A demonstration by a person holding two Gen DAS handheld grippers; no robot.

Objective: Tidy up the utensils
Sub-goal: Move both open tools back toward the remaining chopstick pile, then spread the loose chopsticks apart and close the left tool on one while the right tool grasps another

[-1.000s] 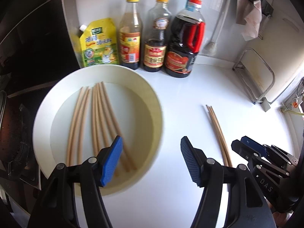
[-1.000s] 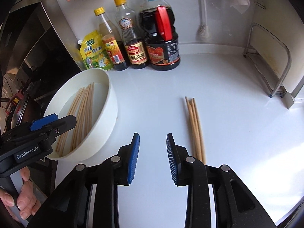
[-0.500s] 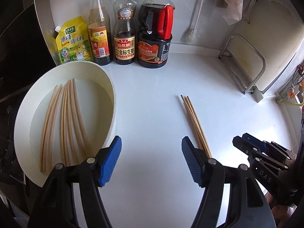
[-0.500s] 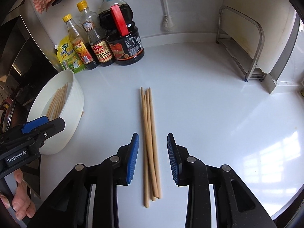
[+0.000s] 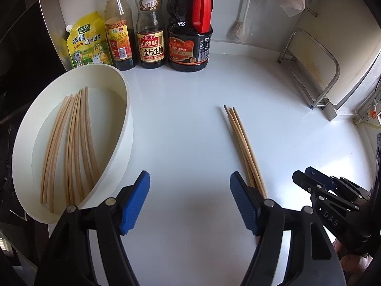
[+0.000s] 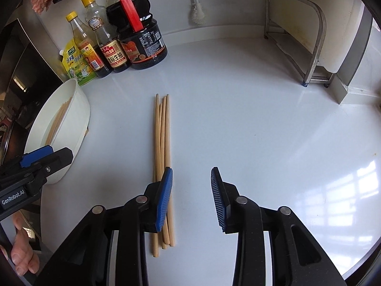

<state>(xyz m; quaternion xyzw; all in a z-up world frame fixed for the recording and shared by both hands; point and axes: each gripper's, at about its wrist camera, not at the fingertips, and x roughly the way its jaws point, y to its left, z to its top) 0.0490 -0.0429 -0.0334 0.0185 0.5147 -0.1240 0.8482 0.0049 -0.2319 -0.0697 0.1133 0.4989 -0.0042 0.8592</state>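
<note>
Loose chopsticks (image 6: 162, 157) lie bundled mid-counter (image 6: 250, 119), well clear of its edges; more chopsticks sit in the bowl (image 5: 127, 128) at the counter's left edge. You look to be between picks, both grippers empty. Right gripper (image 6: 190, 196): jaws partly apart and opening, nothing between them; the bundle lies under the left pad, so shift left to straddle it before closing. Left gripper (image 5: 189, 201): jaws wide and opening, over bare counter between bowl and bundle, touching nothing.
</note>
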